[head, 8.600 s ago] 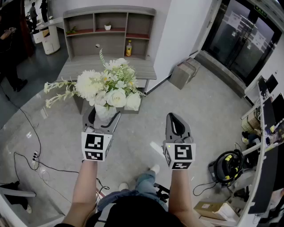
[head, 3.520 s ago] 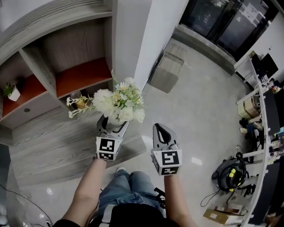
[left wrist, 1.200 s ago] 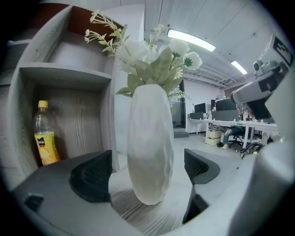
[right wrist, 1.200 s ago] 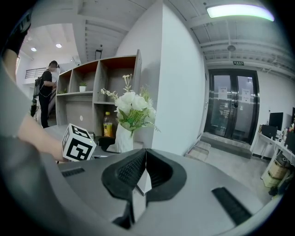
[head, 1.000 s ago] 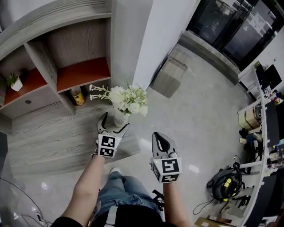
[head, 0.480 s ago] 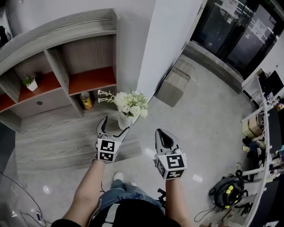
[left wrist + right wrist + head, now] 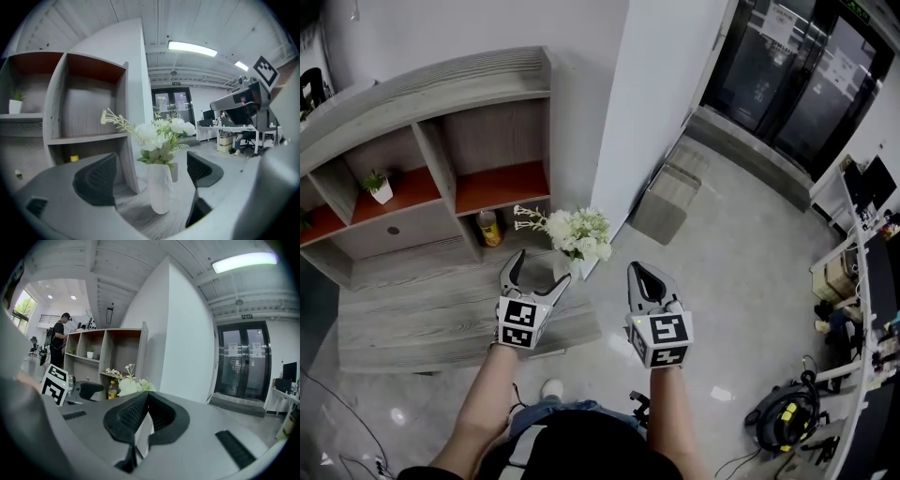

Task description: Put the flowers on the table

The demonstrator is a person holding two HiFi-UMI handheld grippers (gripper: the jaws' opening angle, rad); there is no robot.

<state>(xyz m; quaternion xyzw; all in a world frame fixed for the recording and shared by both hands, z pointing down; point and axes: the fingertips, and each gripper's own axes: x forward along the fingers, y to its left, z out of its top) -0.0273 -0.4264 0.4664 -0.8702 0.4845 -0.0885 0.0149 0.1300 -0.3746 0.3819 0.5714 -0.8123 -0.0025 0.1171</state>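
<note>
A white vase (image 7: 565, 268) of white flowers (image 7: 574, 232) stands upright on the grey wooden table (image 7: 422, 309), near its right end. My left gripper (image 7: 540, 273) is open just short of the vase. In the left gripper view the vase (image 7: 160, 188) and flowers (image 7: 162, 133) stand beyond the spread jaws of the left gripper (image 7: 150, 176), apart from both pads. My right gripper (image 7: 643, 273) hangs shut and empty to the right of the table. In the right gripper view the right gripper (image 7: 145, 414) has its pads pressed together, with the flowers (image 7: 129, 385) beyond it.
A grey shelf unit (image 7: 441, 103) rises behind the table, with a yellow bottle (image 7: 490, 228) and a small potted plant (image 7: 380, 185) in it. A white pillar (image 7: 661, 103) stands right of the vase, a box (image 7: 666, 202) on the floor past it. A person (image 7: 58, 341) stands far off.
My left gripper has drawn back a little from the vase, which stays standing on the table. The right gripper remains shut beside it.
</note>
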